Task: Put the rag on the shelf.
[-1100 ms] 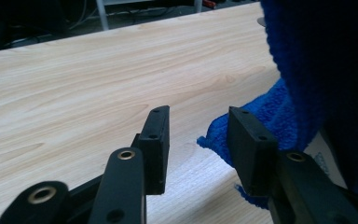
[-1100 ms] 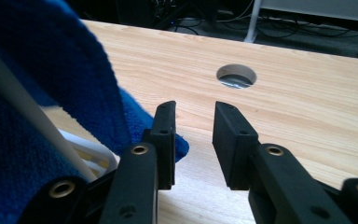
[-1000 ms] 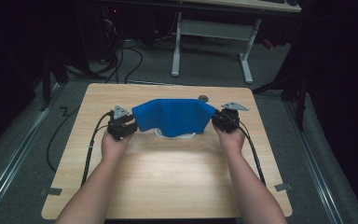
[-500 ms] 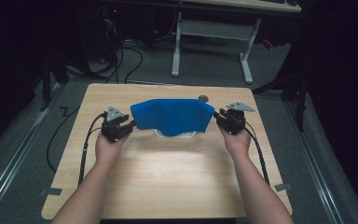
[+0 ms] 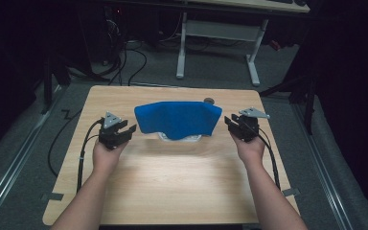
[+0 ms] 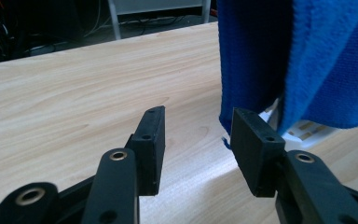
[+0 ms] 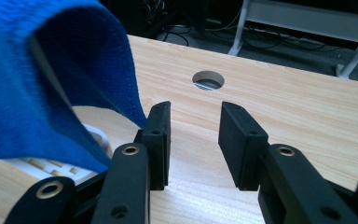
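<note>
My left gripper (image 5: 124, 130) sits on the left side of the light wooden counter (image 5: 172, 177), jaws spread with nothing between them; they have just been opening. In the left gripper view, the left edge of the blue terry cloth (image 6: 298, 60) hangs just past my right-hand jaw, close beside it but not pinched.

The blue terry cloth (image 5: 177, 120) is draped over a white slatted rack-like object (image 5: 179, 138) at counter centre, towards the far edge. I can't tell what the white thing is, as most of it is covered. The cloth's long axis runs left to right, straight along the line between my two grippers, with one end facing each.

My right gripper (image 5: 234, 125) is on the right side, jaws also spread and empty, and also just been opening. In the right gripper view the cloth's right edge (image 7: 51, 79) hangs beside my left-hand jaw, outside the gap. A round cable hole in the counter (image 7: 208, 80) lies beyond the jaws.

Both hands look about equally near the cloth, one per end. My read: the drape is released, and any regrasp means closing inward along that long axis.
</note>
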The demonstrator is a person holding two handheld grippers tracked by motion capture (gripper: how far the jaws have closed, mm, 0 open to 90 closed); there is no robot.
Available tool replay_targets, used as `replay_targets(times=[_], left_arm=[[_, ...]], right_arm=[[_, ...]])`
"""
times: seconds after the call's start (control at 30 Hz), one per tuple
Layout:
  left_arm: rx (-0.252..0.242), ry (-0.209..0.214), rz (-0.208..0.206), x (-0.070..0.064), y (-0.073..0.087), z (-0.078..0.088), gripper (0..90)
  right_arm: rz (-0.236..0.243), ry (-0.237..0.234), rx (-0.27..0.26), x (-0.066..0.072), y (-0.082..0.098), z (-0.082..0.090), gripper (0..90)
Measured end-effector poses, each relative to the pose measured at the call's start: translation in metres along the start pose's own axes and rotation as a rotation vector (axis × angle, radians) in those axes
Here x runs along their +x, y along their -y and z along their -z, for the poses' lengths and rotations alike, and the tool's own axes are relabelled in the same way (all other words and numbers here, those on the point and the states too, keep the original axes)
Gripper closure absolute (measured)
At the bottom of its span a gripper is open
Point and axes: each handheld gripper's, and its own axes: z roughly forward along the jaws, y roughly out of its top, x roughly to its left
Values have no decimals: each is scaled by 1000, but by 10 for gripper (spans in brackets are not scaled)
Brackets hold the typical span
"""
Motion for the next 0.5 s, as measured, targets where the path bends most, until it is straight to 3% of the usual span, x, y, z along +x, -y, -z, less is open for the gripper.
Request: replay_targets(times=[0.07,0.27,0.4,0.5], left_arm=[[3,1,-2,-1,3,2,556],[8,8,-3,-7,12,13,554],[13,29,9,-15,20,23,544],[18,40,0,-23,28,33,537]], right_arm=[[3,4,-21,1,2,4,642],[23,3,5,8,8,17,618],[43,-6,-21,16,16,30,600],[71,-15,6,26,24,41,549]])
